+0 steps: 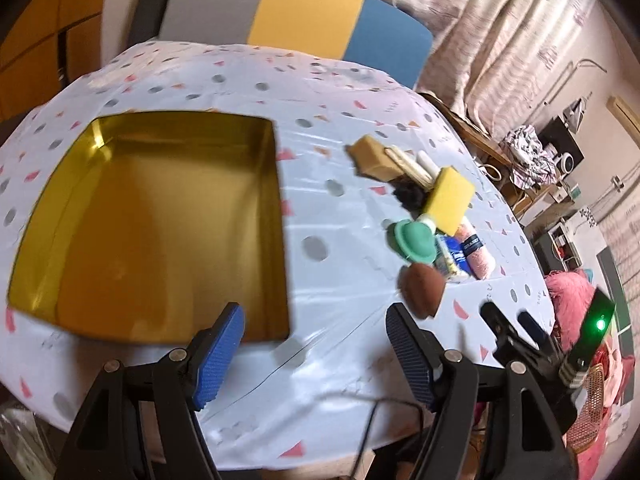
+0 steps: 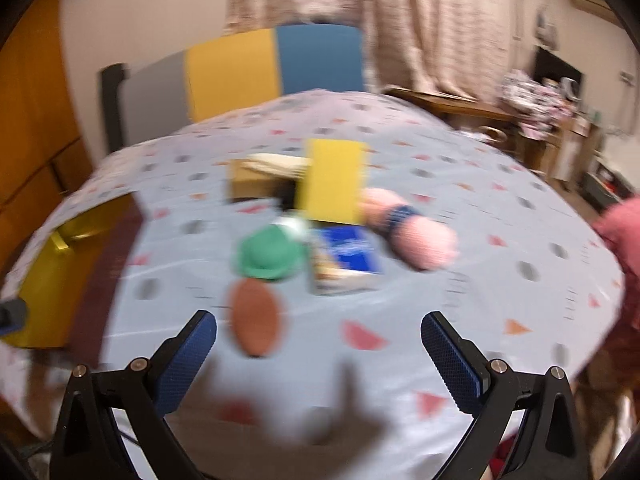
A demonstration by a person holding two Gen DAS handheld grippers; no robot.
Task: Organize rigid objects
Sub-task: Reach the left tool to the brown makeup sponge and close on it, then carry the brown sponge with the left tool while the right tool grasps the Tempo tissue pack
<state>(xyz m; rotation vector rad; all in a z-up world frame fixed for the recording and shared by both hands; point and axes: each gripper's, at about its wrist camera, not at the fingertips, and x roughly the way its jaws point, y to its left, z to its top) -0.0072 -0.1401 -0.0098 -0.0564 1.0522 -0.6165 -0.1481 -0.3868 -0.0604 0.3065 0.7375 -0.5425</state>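
Gold tin (image 1: 160, 216) sits open on patterned tablecloth (image 1: 320, 92). Pile of small things right of tin, well apart from it: brown egg-shaped sponge (image 1: 422, 289) nearest, green hat-shaped piece (image 1: 412, 240) just behind, yellow sponge (image 1: 450, 200) leaning on top, pink roll (image 1: 478, 252) and blue packet (image 1: 454, 256) beside. Left gripper (image 1: 316, 340) hovers past tin's near right corner, jaws spread, holding nothing. Right gripper (image 2: 320, 336) hovers near pile, jaws wide apart, empty; view blurred.
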